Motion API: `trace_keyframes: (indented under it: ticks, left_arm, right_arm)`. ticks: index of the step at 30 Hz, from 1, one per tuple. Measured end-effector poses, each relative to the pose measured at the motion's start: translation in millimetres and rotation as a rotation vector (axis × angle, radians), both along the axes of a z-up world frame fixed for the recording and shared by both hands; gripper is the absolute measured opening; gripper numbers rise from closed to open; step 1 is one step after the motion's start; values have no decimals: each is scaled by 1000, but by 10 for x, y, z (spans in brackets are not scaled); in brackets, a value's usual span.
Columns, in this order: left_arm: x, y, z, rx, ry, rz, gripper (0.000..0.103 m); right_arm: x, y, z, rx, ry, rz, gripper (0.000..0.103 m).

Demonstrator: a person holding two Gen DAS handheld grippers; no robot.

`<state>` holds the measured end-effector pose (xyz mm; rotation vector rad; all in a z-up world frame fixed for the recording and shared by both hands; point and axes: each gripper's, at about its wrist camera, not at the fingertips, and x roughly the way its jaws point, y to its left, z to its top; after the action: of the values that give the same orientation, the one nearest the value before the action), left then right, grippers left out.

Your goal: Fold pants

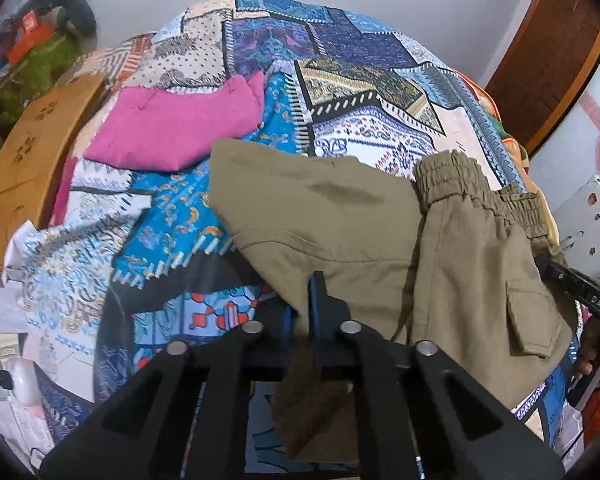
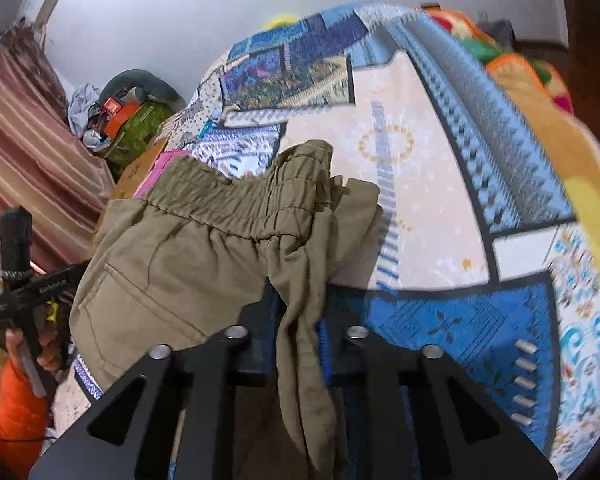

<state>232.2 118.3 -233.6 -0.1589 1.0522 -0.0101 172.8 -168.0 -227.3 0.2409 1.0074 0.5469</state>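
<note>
Both grippers clenched on the olive-green cotton pants, which lie on a patchwork bedspread.

At the bottom centre of the left wrist view, the left gripper pinches a folded edge of the olive-green cotton pants, with cloth hanging down between its black jaws. In the right wrist view the right gripper grips a bunched fold of the pants just below the elastic waistband. The pants spread over the lower middle of the blue patterned patchwork bedspread. A folded pink cloth lies on the bedspread at left centre, well apart from the pants. A wooden board stands at the left edge.
</note>
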Motion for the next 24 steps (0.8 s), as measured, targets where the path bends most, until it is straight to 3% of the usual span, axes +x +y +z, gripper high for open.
trace_keyframes:
  ticks: [2,5,13,24]
  left_arm:
    - [-10,0,92,18,-21,0,5]
    - [-41,13,292,-14,-66,3,4]
    - [9,-14,735,45,-158,1,3]
    - [252,459,1259,123,-290,73,3]
  right_arm:
    - [-1,20,86,-24,-32,7,10]
    - [37,30,176,-39,-58,16,9]
    - [159,186,602,-53,-162,39,8]
    - [580,699,1094,-40,-298,62,8]
